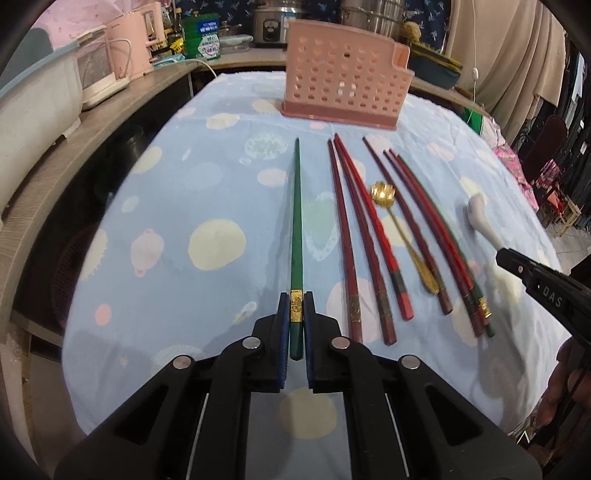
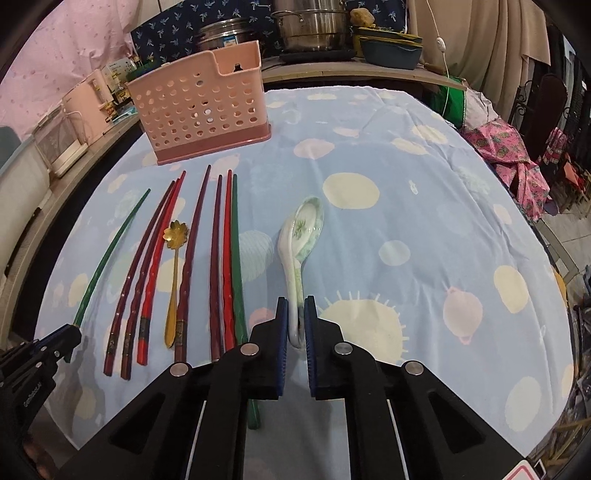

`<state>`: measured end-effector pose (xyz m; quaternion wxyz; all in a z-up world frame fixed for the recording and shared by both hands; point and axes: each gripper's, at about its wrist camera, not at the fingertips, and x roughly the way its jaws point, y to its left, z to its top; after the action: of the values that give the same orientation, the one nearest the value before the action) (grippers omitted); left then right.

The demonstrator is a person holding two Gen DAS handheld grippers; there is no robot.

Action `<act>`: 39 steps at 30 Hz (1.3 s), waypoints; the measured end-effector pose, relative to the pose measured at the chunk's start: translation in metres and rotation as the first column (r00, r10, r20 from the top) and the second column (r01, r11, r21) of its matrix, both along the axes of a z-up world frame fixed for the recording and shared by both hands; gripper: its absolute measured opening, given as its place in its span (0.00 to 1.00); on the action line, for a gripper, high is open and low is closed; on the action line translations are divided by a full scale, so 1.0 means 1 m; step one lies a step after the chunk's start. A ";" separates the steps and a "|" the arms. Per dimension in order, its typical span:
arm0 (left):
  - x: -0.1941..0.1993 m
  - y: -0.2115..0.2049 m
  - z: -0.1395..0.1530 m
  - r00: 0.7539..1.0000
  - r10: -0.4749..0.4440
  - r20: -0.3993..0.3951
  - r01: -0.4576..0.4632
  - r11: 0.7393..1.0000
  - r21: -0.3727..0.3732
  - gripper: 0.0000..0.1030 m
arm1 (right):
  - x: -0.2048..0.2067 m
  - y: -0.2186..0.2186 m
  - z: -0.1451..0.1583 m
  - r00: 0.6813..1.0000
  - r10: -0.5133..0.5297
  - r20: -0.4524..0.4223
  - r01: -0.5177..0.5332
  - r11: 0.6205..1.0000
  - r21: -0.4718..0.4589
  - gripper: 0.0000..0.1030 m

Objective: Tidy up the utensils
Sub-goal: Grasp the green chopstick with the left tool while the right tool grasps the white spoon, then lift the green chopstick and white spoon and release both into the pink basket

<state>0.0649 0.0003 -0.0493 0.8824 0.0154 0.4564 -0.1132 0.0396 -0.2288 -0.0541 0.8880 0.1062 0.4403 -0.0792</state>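
Observation:
My left gripper (image 1: 296,299) is shut on a green chopstick (image 1: 295,221), gripping it at the gold band near its thick end; the stick lies on the cloth pointing at the pink perforated holder (image 1: 343,88). My right gripper (image 2: 296,304) is shut on the handles of two nested ceramic spoons (image 2: 304,229), one white and one with a green flower print. Between the two grippers lie several red chopsticks (image 2: 147,280), a gold flower-shaped spoon (image 2: 176,230) and a second green chopstick (image 2: 236,258). The holder (image 2: 203,110) stands upright at the far side.
A blue cloth (image 2: 406,206) with pale spots covers the table. A wooden shelf (image 1: 74,147) with pink appliances runs along the left. Steel pots (image 2: 314,29) and a rice cooker (image 1: 271,26) stand on the counter behind. Pink fabric (image 2: 509,155) hangs off the right edge.

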 end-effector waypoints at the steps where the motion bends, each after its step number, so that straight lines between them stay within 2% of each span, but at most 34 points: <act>1: -0.001 0.002 0.008 1.000 0.005 0.013 -0.005 1.000 -0.010 0.07 | -0.003 -0.001 0.006 1.000 -0.001 0.012 0.001 1.000 0.004 0.07; 8: 0.007 0.017 0.066 0.993 0.040 0.107 -0.031 0.996 -0.082 0.07 | -0.007 -0.008 0.059 0.994 0.001 0.112 -0.004 1.000 0.029 0.06; 14: 0.035 0.021 0.109 0.980 0.075 0.185 -0.055 0.992 -0.112 0.07 | 0.007 -0.010 0.088 0.985 0.019 0.170 -0.026 0.999 0.040 0.05; 28: 0.114 0.012 0.201 0.928 0.116 0.354 -0.059 0.984 -0.169 0.07 | 0.083 -0.030 0.135 0.958 0.014 0.287 -0.054 0.990 0.129 0.05; 32: 0.132 0.005 0.233 0.903 0.121 0.412 -0.040 0.979 -0.199 0.07 | 0.114 -0.035 0.148 0.944 0.011 0.331 -0.071 0.983 0.170 0.05; 39: 0.161 -0.003 0.292 0.830 0.154 0.537 -0.019 0.968 -0.248 0.07 | 0.172 -0.045 0.173 0.908 0.002 0.419 -0.108 0.967 0.229 0.05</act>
<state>0.2258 -0.0028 0.2424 0.9762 -0.0768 0.1663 -0.1160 0.2115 -0.2741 0.1191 0.9429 0.2177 0.2507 0.0260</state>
